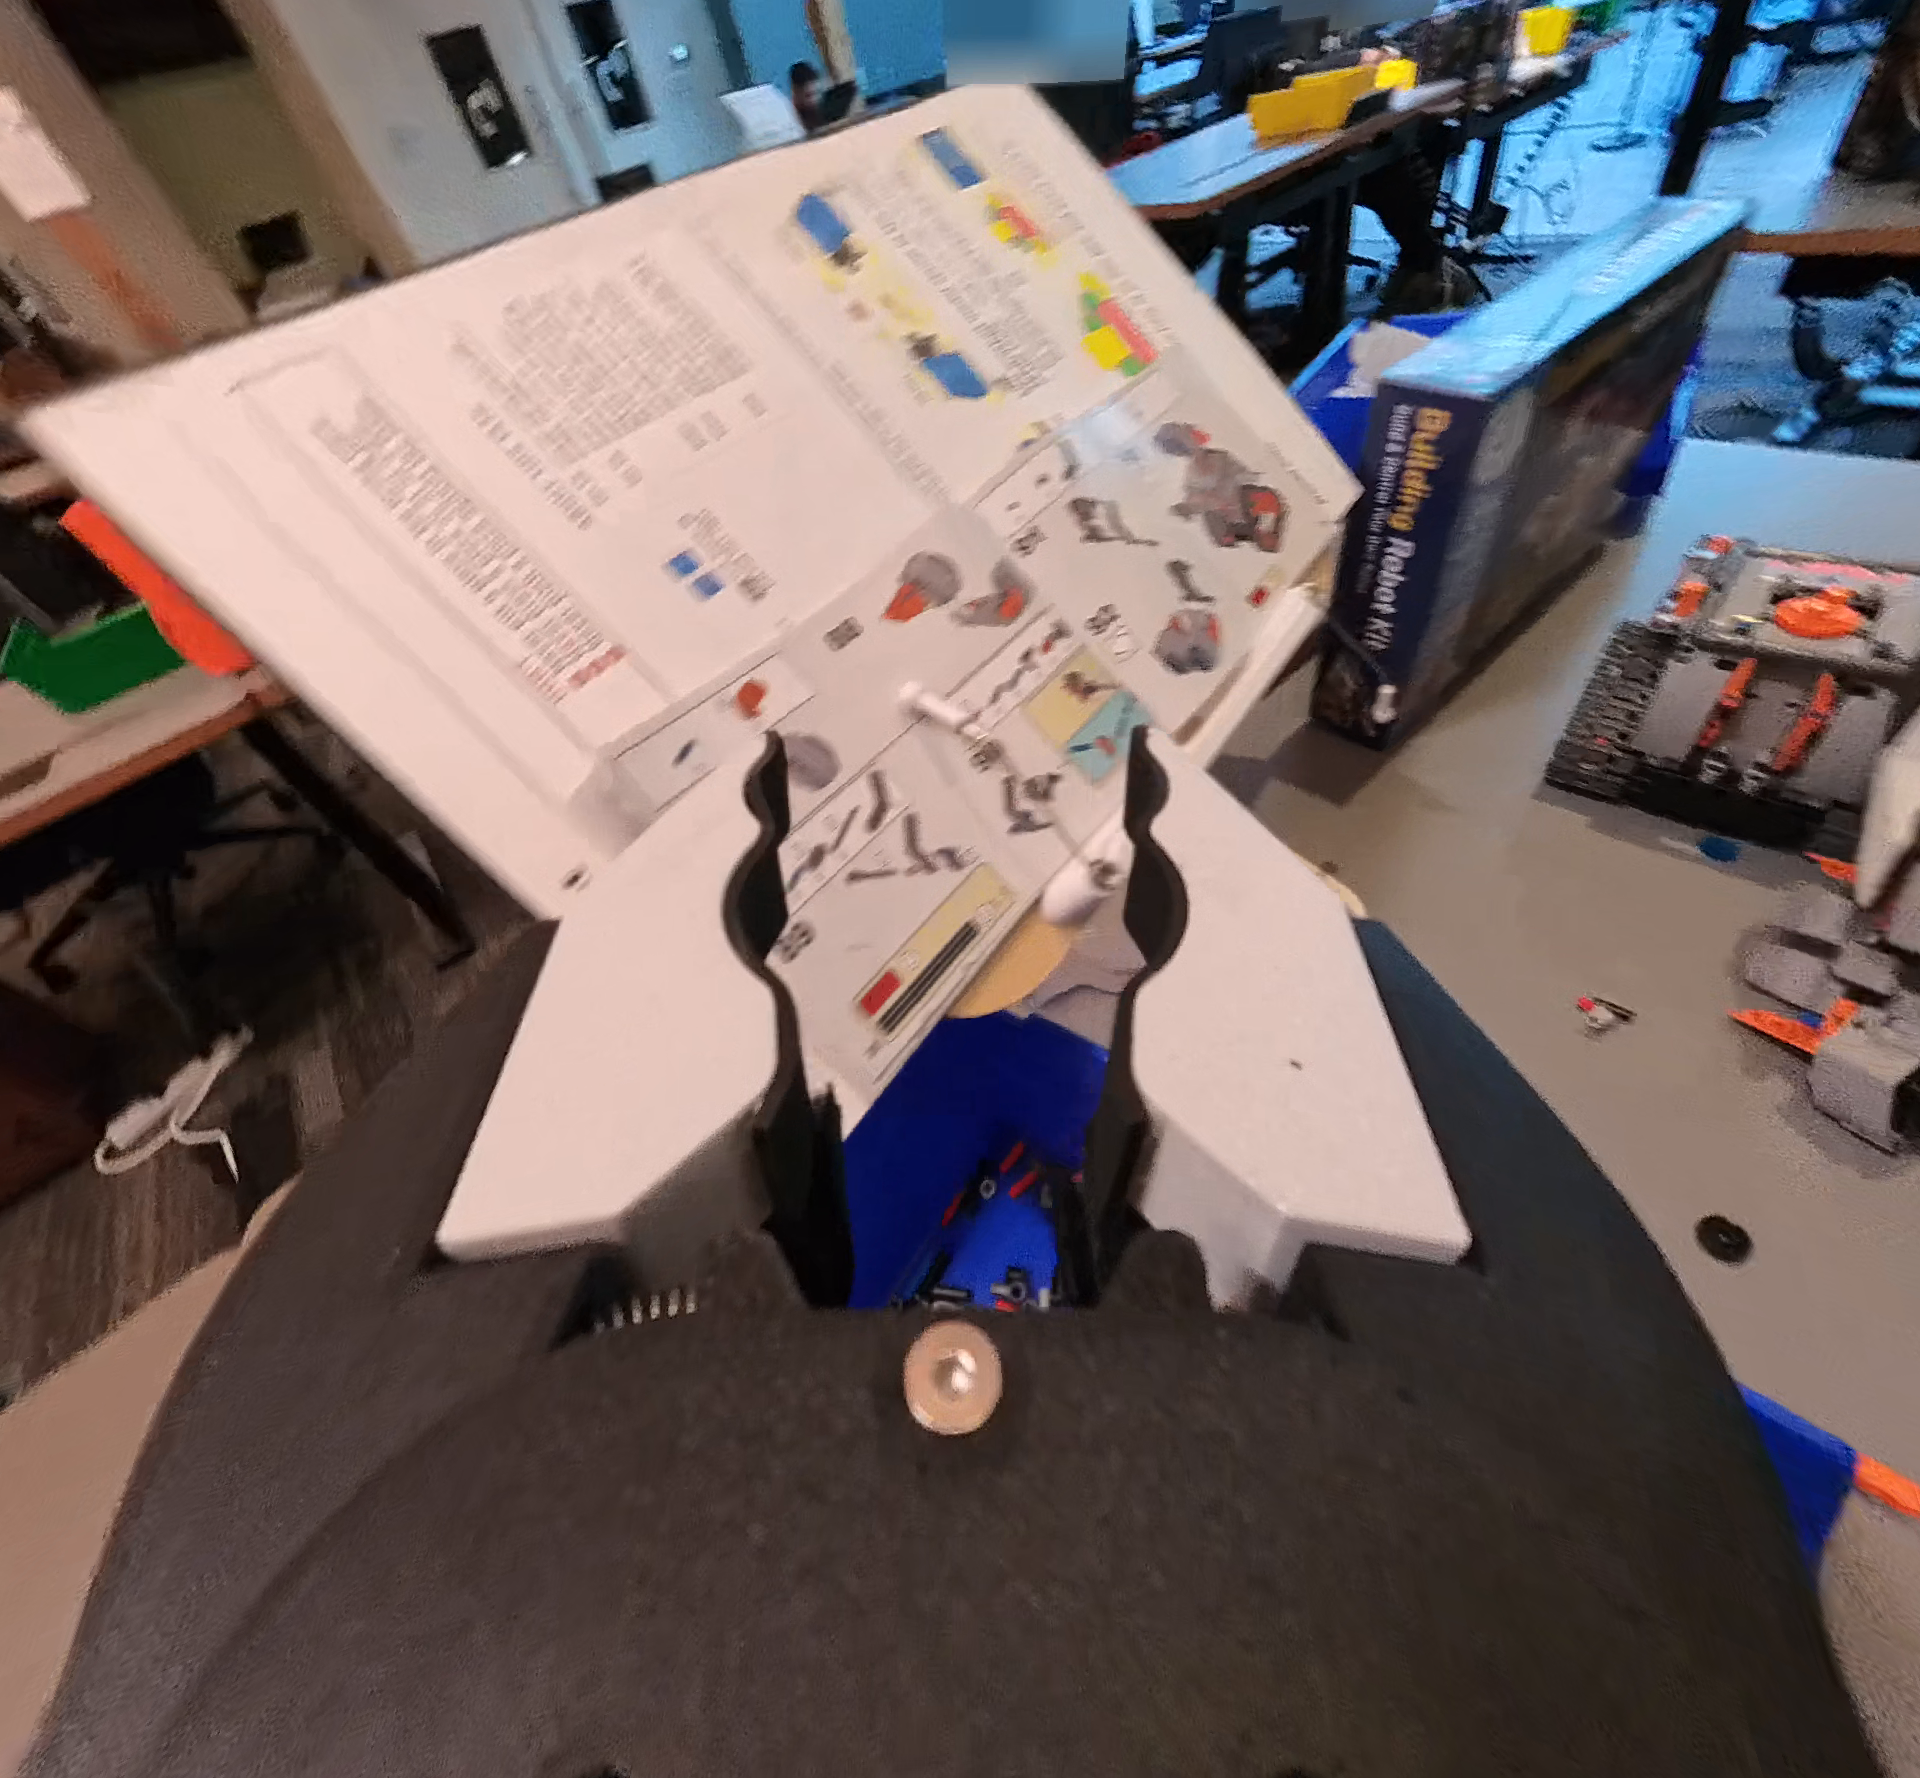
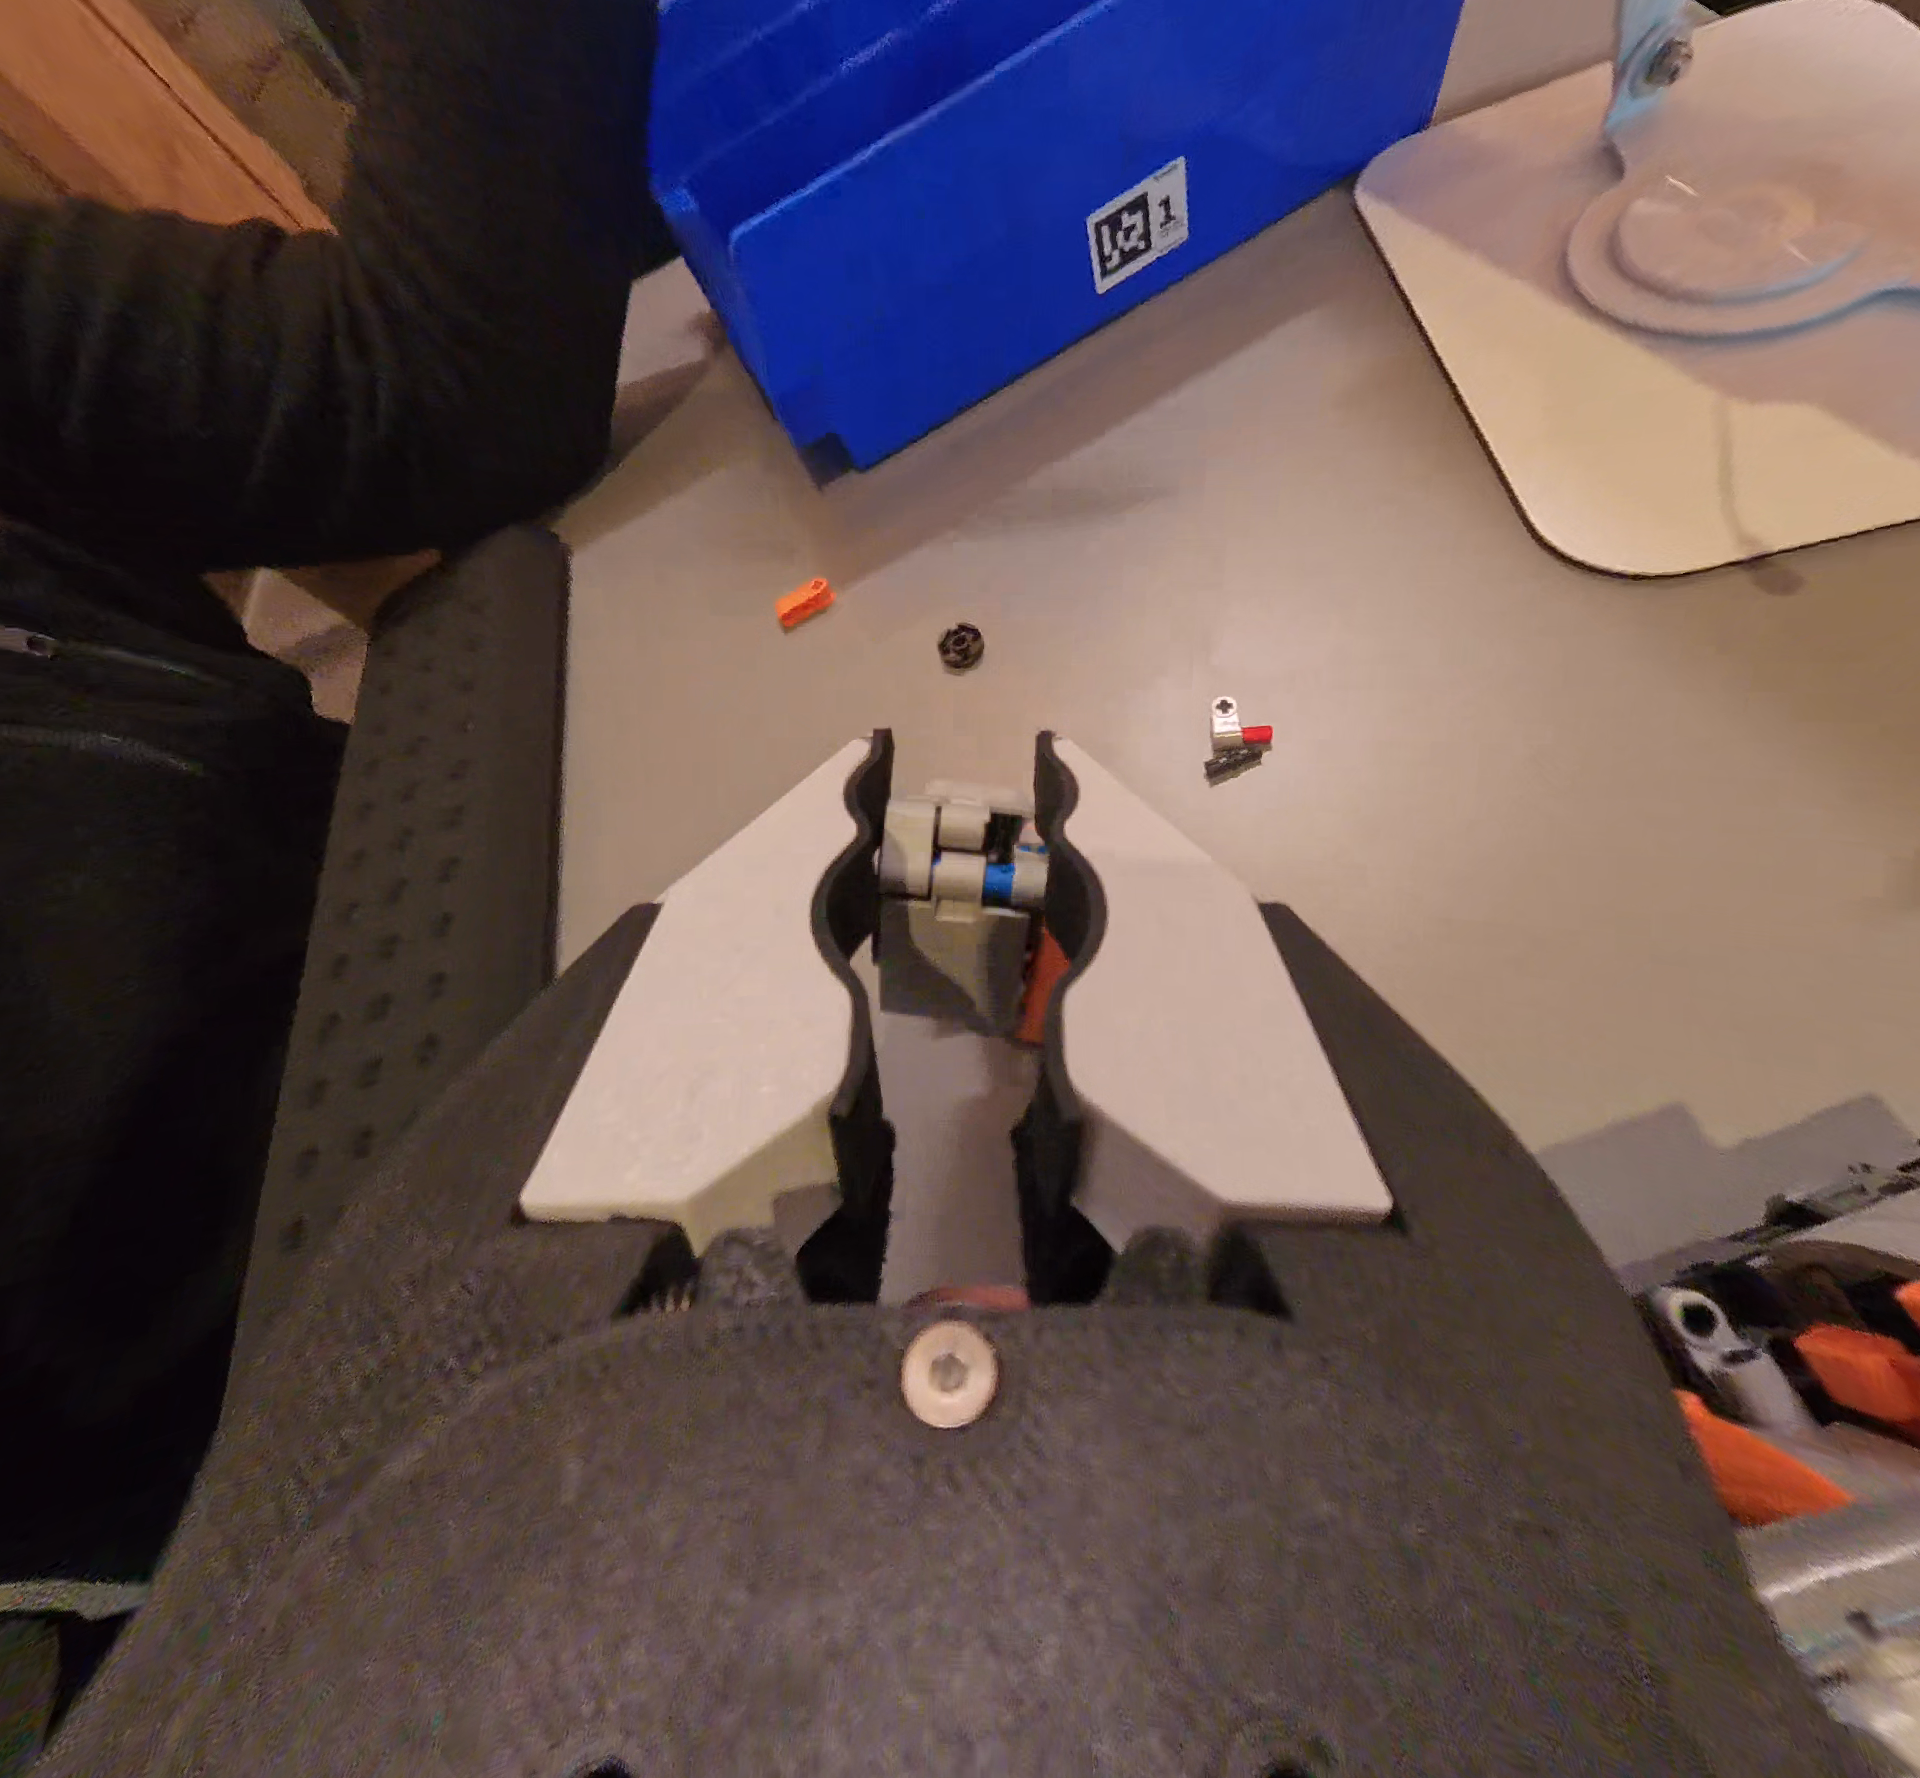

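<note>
My left gripper (image 1: pixel 956 741) is open and empty. It hangs above a blue bin (image 1: pixel 966 1105) of small black, red and blue parts. Right in front of it an open instruction booklet (image 1: pixel 623 440) leans on a stand, and its lower pages show between the jaws. My right gripper (image 2: pixel 964 739) is shut on a grey brick assembly (image 2: pixel 951 907) with blue and orange bits, held just above the grey table (image 2: pixel 1351 949). On the table ahead of it lie an orange piece (image 2: pixel 805 603), a black round piece (image 2: pixel 961 645) and a small grey-and-red piece (image 2: pixel 1236 736).
A blue bin with a tag (image 2: pixel 1039 170) stands beyond the loose pieces, with a white stand base (image 2: pixel 1662 326) to its right. A person's dark sleeve (image 2: pixel 260 326) fills the left. A kit box (image 1: pixel 1507 481), a part-built grey-orange model (image 1: pixel 1745 679) and loose parts (image 1: pixel 1849 1032) lie to the right. Spacing between my two grippers at the tips: around 40 centimetres. The small grey-and-red piece (image 2: pixel 1236 736) sits 10 centimetres or so from the ends of my right fingers. It is also in sight in the left wrist view (image 1: pixel 1605 1007).
</note>
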A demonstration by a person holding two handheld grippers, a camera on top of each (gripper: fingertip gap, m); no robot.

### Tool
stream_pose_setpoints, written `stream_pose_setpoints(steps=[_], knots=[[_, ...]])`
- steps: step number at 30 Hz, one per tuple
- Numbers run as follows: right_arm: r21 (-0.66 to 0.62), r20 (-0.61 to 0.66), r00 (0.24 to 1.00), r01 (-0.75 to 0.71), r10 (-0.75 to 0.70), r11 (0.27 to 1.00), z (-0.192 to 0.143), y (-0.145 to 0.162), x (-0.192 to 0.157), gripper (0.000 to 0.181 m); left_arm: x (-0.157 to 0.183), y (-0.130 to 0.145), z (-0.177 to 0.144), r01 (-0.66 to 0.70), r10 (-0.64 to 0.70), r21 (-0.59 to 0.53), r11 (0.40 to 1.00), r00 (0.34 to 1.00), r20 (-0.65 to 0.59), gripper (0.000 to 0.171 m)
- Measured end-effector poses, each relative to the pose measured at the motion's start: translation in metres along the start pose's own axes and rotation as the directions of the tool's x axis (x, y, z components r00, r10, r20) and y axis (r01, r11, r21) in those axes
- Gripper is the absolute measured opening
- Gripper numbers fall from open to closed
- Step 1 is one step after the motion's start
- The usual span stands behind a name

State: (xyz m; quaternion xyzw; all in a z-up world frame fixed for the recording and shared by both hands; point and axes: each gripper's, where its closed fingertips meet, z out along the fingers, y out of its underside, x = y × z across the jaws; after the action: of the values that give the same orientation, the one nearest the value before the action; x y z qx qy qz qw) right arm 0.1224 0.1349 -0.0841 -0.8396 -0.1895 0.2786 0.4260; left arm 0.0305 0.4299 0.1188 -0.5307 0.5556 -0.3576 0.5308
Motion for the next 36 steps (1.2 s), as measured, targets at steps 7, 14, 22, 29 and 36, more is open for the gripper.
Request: stream_pose_setpoints(steps=[7, 14, 22, 29, 36], knots=[[0.002, -0.019, 0.999, -0.045, 0.045, 0.999, -0.002, 0.002, 0.008, 0.024, 0.134, -0.019, 0.032, -0.311, 0.279, -0.084, 0.947, 0.922, -0.268, 0.065], [-0.004, -0.039, 0.998, -0.039, 0.038, 0.999, -0.003, 0.001, 0.007, 0.024, 0.26, 0.068, 0.075, -0.548, 0.323, -0.338, 0.765, 0.78, -0.536, 0.073], [0.07, -0.055, 0.994, -0.088, 0.092, 0.994, -0.007, -0.008, 0.015, 0.024, 0.31, 0.136, 0.084, -0.442, 0.111, -0.464, 0.767, 0.805, -0.583, 0.1], [0.209, -0.046, 0.99, -0.119, 0.131, 0.971, -0.02, -0.03, 0.016, 0.024, 0.316, 0.174, 0.092, -0.456, 0.257, -0.425, 0.782, 0.857, -0.447, 0.104], [0.326, -0.017, 0.993, -0.108, 0.12, 0.939, -0.032, -0.053, 0.004, 0.024, 0.334, 0.168, 0.098, -0.415, 0.253, -0.361, 0.835, 0.872, -0.418, 0.084]])
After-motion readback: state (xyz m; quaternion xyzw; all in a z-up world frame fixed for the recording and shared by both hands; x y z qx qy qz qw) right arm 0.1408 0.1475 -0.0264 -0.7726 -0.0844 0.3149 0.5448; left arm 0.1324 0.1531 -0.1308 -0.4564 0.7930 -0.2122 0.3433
